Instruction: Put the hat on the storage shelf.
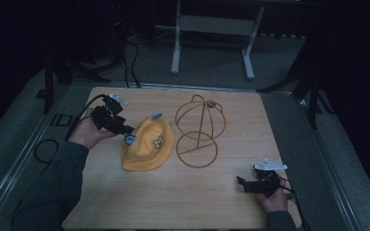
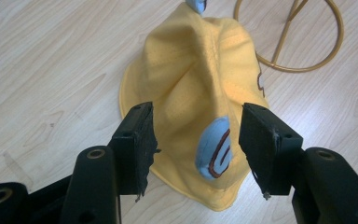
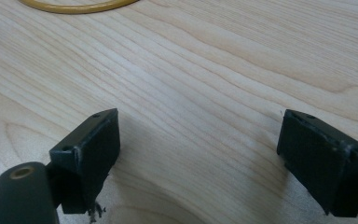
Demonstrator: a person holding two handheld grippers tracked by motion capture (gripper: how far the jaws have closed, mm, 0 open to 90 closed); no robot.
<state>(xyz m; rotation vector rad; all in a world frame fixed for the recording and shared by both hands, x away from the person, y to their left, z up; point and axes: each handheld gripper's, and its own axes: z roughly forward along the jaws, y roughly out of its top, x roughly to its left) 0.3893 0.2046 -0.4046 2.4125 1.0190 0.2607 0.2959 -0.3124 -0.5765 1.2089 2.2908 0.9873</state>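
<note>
A yellow child's hat with a small bear patch and blue ear tabs lies on the wooden table, left of centre. Right beside it stands a gold wire hat stand with a domed top and a ring base. My left gripper is open at the hat's left side. In the left gripper view its jaws straddle the near part of the hat, with a blue ear tab between them. My right gripper rests open low over bare wood near the table's front right. The ring base shows at the top of the right gripper view.
The table has free wood in front of the hat and stand. Beyond its far edge are grey carpet, cables and the white legs of a frame. Dark stands flank both sides.
</note>
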